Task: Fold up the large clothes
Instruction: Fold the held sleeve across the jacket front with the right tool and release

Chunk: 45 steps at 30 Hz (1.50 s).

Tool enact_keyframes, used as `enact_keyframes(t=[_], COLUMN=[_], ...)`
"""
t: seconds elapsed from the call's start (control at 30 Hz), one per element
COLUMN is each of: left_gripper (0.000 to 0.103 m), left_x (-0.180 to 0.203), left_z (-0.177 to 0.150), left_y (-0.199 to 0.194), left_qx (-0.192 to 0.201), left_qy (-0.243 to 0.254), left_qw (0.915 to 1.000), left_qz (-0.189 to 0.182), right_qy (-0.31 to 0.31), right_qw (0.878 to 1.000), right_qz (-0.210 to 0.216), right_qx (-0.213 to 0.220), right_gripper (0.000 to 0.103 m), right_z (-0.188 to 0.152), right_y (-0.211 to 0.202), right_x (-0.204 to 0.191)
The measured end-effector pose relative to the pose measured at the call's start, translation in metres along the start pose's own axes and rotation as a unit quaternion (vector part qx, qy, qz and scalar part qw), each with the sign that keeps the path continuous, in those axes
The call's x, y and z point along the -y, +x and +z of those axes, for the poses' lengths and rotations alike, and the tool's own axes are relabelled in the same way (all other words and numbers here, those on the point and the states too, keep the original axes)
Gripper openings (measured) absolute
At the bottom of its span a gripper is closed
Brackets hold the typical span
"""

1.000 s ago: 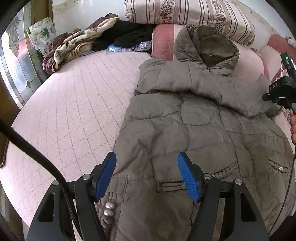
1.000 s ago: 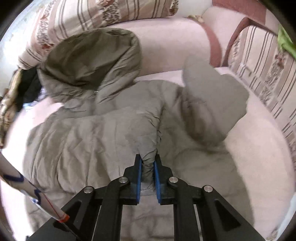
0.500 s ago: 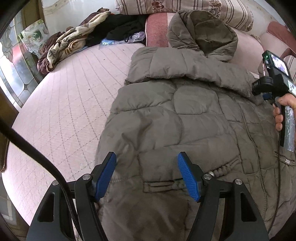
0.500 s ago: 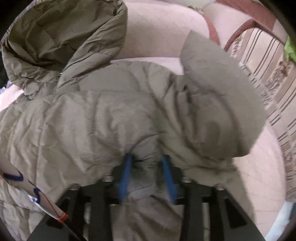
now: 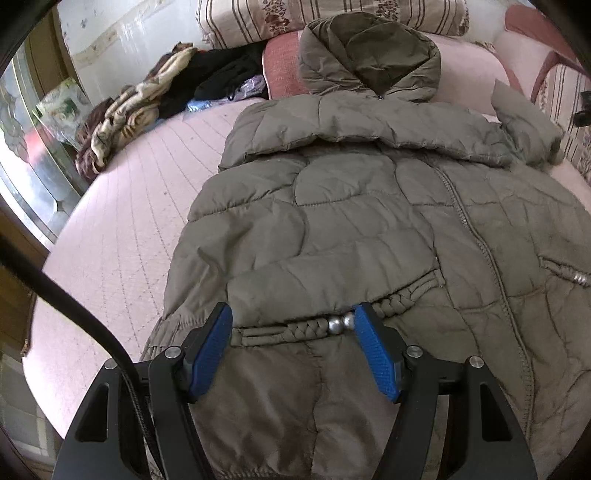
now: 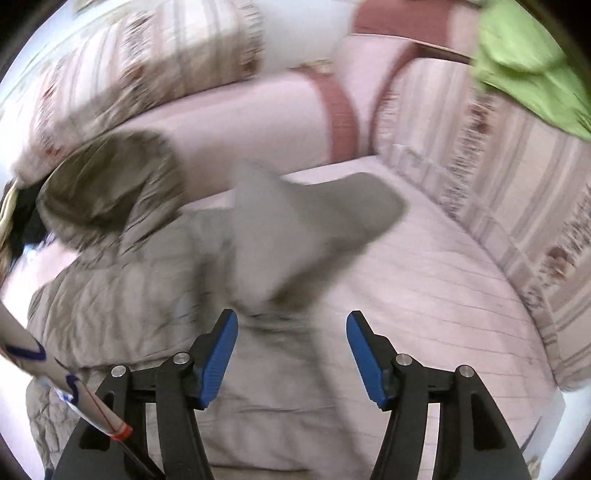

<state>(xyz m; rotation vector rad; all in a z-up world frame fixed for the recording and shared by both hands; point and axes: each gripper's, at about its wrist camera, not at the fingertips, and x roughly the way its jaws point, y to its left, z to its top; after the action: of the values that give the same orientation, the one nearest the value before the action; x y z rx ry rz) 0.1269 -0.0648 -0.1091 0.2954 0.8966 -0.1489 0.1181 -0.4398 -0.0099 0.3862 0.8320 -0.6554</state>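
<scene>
An olive quilted hooded coat (image 5: pixel 351 221) lies front up on a pink bed (image 5: pixel 122 236), hood (image 5: pixel 369 51) toward the pillows. My left gripper (image 5: pixel 291 332) hangs open over the coat's lower left front, its blue pads either side of a braided pocket trim with metal beads (image 5: pixel 338 325), nothing pinched. In the right wrist view, blurred by motion, my right gripper (image 6: pixel 291 339) has its jaws opening, with nothing between the pads. The coat (image 6: pixel 122 295) and its loose sleeve (image 6: pixel 306 225) lie just beyond it.
Striped pillows (image 5: pixel 332 14) and a pink bolster (image 6: pixel 258 122) line the bed's head. A heap of other clothes (image 5: pixel 155 96) sits at the back left by a window. A striped headboard cushion (image 6: pixel 517 206) with a green cloth (image 6: pixel 524 59) borders the right side.
My right gripper, shut on a fold of the coat a second ago, has opened, let it go and pulled back and to the right. My left gripper shifted along the coat's lower front, staying open.
</scene>
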Motion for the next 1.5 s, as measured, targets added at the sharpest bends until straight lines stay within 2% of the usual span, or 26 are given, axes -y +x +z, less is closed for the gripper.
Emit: enact_keyframes(t=[0.1,0.2,0.27,0.4,0.5,0.7,0.8,0.87,0.93,0.97,1.0,1.03,1.07,1.13,1.23,1.33,1.5], left_gripper=[0.072,0.074,0.077,0.089,0.091,0.094,0.094,0.094,0.095,0.097,0.097,0.098,0.098,0.098,0.098,0.098,0.096], left_x=[0.005,0.006,0.009,0.020,0.022,0.021,0.024,0.026,0.028,0.029,0.030,0.031,0.031,0.032,0.033,0.032,0.033], left_z=[0.000,0.000,0.000,-0.002,-0.003,0.005,0.006,0.005,0.005,0.005,0.005,0.005,0.005,0.006,0.005,0.004,0.004], left_y=[0.004,0.014,0.017,0.024,0.028,0.037,0.039,0.038,0.038,0.039,0.039,0.039,0.039,0.039,0.039,0.037,0.025], left_qx=[-0.012,-0.032,-0.031,-0.017,-0.008,-0.013,-0.005,0.001,0.005,0.006,0.007,0.008,0.009,0.011,0.011,0.009,0.004], left_qy=[0.000,-0.011,-0.009,0.008,0.002,-0.012,-0.007,-0.004,-0.002,-0.002,-0.001,0.000,0.002,0.004,0.003,0.001,0.019], left_qw=[0.9999,0.9993,0.9994,0.9991,0.9987,0.9986,0.9983,0.9980,0.9976,0.9973,0.9970,0.9968,0.9965,0.9962,0.9962,0.9965,0.9973], left_qz=[-0.009,-0.015,-0.006,0.037,0.050,0.051,0.058,0.063,0.069,0.073,0.077,0.080,0.083,0.087,0.086,0.083,0.070], right_qy=[0.034,0.106,0.153,0.216,0.249,0.324,0.334,0.333,0.327,0.317,0.305,0.291,0.280,0.273,0.251,0.232,0.220], right_qw=[0.999,0.993,0.986,0.973,0.964,0.938,0.935,0.936,0.939,0.943,0.947,0.951,0.955,0.958,0.967,0.972,0.970], right_qz=[-0.004,0.008,0.027,0.039,0.053,0.099,0.100,0.103,0.099,0.095,0.091,0.083,0.077,0.070,0.025,-0.026,-0.084], right_qx=[-0.029,-0.044,-0.060,-0.068,-0.069,-0.074,-0.063,-0.049,-0.045,-0.044,-0.047,-0.056,-0.061,-0.053,-0.032,-0.004,0.059], right_gripper=[0.075,0.074,0.064,0.059,0.059,0.060,0.062,0.073,0.073,0.068,0.057,0.031,0.017,0.010,0.007,0.007,0.006], right_z=[0.000,-0.003,-0.004,-0.001,0.008,0.038,0.053,0.064,0.078,0.084,0.088,0.092,0.095,0.098,0.106,0.117,0.133], right_y=[0.014,0.029,0.047,0.088,0.118,0.191,0.216,0.224,0.232,0.236,0.237,0.241,0.241,0.233,0.204,0.159,0.066], right_x=[0.044,0.087,0.110,0.140,0.151,0.156,0.149,0.143,0.138,0.133,0.129,0.126,0.124,0.125,0.128,0.134,0.150])
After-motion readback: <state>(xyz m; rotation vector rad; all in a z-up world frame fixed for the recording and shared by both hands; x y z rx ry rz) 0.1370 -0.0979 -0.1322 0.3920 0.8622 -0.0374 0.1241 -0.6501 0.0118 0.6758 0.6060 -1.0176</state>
